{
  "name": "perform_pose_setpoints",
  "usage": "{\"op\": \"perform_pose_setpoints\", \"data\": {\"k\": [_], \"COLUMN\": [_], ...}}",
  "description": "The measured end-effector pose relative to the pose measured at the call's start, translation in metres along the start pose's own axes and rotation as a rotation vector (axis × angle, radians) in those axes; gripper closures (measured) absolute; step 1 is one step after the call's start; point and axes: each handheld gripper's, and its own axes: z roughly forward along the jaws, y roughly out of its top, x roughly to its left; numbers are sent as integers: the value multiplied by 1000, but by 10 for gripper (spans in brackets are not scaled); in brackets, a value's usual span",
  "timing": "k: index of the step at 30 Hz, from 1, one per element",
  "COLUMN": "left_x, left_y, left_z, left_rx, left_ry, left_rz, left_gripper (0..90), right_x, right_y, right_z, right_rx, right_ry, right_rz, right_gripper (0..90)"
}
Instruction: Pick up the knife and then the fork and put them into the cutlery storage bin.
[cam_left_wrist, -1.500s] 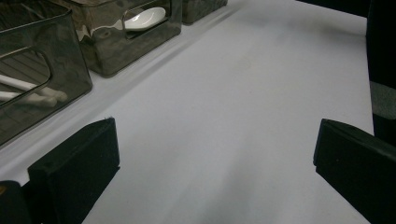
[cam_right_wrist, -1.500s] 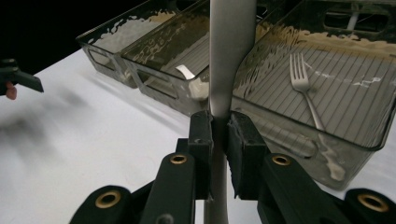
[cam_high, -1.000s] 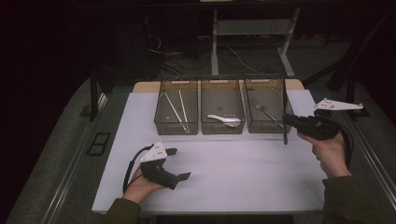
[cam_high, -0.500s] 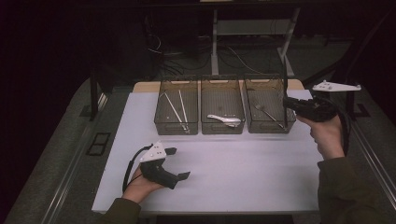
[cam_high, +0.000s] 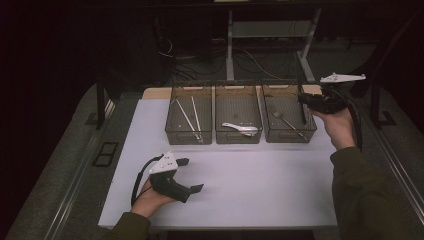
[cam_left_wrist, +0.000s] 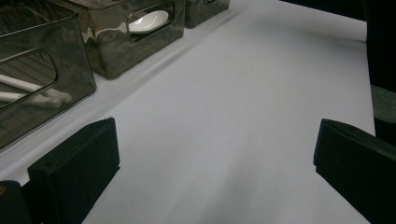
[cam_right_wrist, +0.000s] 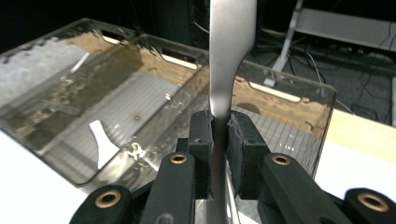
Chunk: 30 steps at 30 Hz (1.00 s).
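Dark room, white worktop (cam_high: 250, 185) with three smoky clear bins in a row at its far edge. My right tongs (cam_right_wrist: 219, 135) are pinching a flat metal utensil handle (cam_right_wrist: 231, 51), which stands upright between the pads, above the right bin (cam_high: 289, 136) that already holds a fork (cam_high: 286, 121). My left tongs (cam_high: 190, 175) rest on the worktop near the front, spread wide with nothing between them.
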Motion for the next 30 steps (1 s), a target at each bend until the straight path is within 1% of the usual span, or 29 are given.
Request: {"op": "perform_pose_setpoints", "data": {"k": [4,7,9,11,16,20,25,28,30], "left_x": [0,0,0,0,0,0,-1,0,0], "left_y": [0,0,0,0,0,0,0,0,0], "left_z": [0,0,0,0,0,0,0,0,0], "left_rx": [-2,-1,0,0,0,0,0,0,0], "left_ry": [-3,-4,-5,-6,-7,-6,-7,-7,-7], "left_rz": [1,2,4,3,3,1,4,4,4], "left_gripper": [0,0,0,0,0,0,0,0,0], "right_x": [-7,-9,-11,-12,-17,-20,-20,-21,-22], "right_y": [-5,-10,-13,-16,-26,-31,-35,-38,-39], "right_z": [12,20,25,28,37,43,51,55,57], "right_rx": [43,89,117,131,183,215,286,304,315], "right_ry": [-16,-36,-41,-48,-57,-65,-73,-79,-74], "right_rz": [18,10,13,13,33,40,26,20,26], "right_gripper": [799,799,799,799,799,799,799,799,799]}}
